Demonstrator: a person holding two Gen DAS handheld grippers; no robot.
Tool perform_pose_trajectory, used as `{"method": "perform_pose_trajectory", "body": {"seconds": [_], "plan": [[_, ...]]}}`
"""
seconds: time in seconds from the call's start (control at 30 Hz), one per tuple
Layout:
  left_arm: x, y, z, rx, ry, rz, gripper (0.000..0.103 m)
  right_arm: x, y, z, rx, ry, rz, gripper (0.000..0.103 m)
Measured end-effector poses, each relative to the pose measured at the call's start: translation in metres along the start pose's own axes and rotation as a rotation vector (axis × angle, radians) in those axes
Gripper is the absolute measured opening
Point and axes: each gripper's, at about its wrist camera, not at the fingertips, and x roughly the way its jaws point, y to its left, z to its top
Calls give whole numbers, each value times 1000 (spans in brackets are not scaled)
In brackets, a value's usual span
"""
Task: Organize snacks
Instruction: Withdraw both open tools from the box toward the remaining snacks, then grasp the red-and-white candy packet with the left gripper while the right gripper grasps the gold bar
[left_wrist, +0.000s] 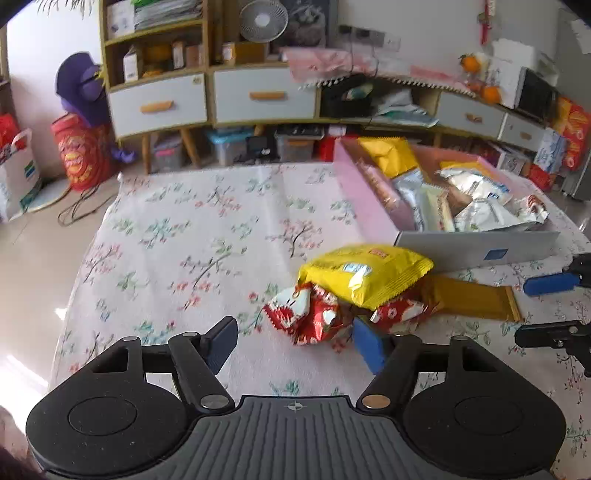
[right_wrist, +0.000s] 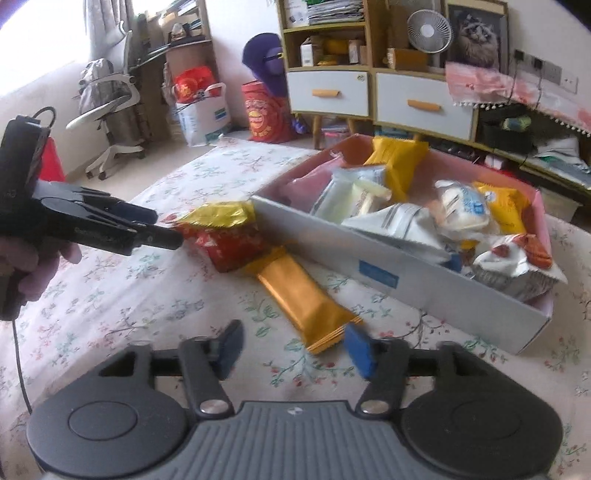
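just ahead of both jaws: a small heap of loose snacks, with the box beyond

between my left gripper (left_wrist: 293, 341) and the box (left_wrist: 476, 249) lies the heap that is still out on the flowered cloth (left_wrist: 177, 236). nearest those jaws is the red-and-white wrapper (left_wrist: 306, 314), just beyond the tips and slightly right of centre; the right pad looks to be at its near edge, though i cannot tell if it touches. the jaws stand part-way apart with nothing clamped. on top of and behind the red wrapper sits the yellow packet (left_wrist: 369, 273), its long axis running across my left view, one end close to the box's grey wall.

ahead of my right gripper (right_wrist: 293, 347) the golden bar (right_wrist: 299, 295) lies with its long axis running away from the jaws, up and to the left, and its near crimped end just inside the gap, beside the right pad. those jaws are also half apart and grip nothing that i can see. the left tool (right_wrist: 147, 229) shows at the left of this view, aimed at the red wrapper.

my judgement: the right hand is nearer the bar, the left nearer the red wrapper. the box, already holding many packets, lies ahead and to the right of both jaws, so each carry would go forward and rightward over its near wall.
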Motion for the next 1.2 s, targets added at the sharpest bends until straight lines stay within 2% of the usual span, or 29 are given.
{"method": "perform_pose_trajectory", "body": {"seconds": [0.23, 0.33, 0.4, 0.47, 0.53, 0.63, 0.67, 0.7, 0.9, 0.93, 1.0, 1.03, 1.1, 1.2], "plan": [[18, -4, 0, 28, 13, -2, 70, 17, -10, -1, 14, 0, -73, 57], [21, -6, -1, 33, -3, -20, 70, 21, -5, 0, -5, -6, -71, 45], [22, -8, -2, 36, -6, -33, 69, 21, -1, 1, -12, -6, -67, 33], [23, -10, -3, 37, 3, -38, 67, 20, 3, 1, -23, -2, -74, 30], [21, -12, -3, 47, 12, -36, 51, 17, 8, 0, -42, 3, -76, 26], [18, -12, -6, 58, 26, -51, 42, 13, 11, -2, -54, 12, -60, 22], [17, -12, -8, 61, 32, -56, 41, 12, 12, -2, -54, 17, -52, 17], [15, -12, -9, 65, 35, -62, 40, 11, 13, -3, -56, 31, -39, 6], [1, -15, -18, 100, 74, -127, 39, 3, 26, -9, -83, 68, 19, 8], [0, -15, -19, 109, 88, -150, 39, 2, 28, -9, -84, 68, 24, 12], [-5, -19, -22, 136, 97, -177, 42, 1, 32, -8, -80, 60, 17, 41], [-6, -21, -23, 144, 99, -182, 47, 1, 35, -7, -81, 49, 6, 46], [-8, -25, -26, 157, 106, -186, 55, 5, 39, -5, -86, 39, -9, 47], [-8, -30, -27, 178, 108, -169, 59, 17, 40, 0, -68, 40, -25, 47]]}}
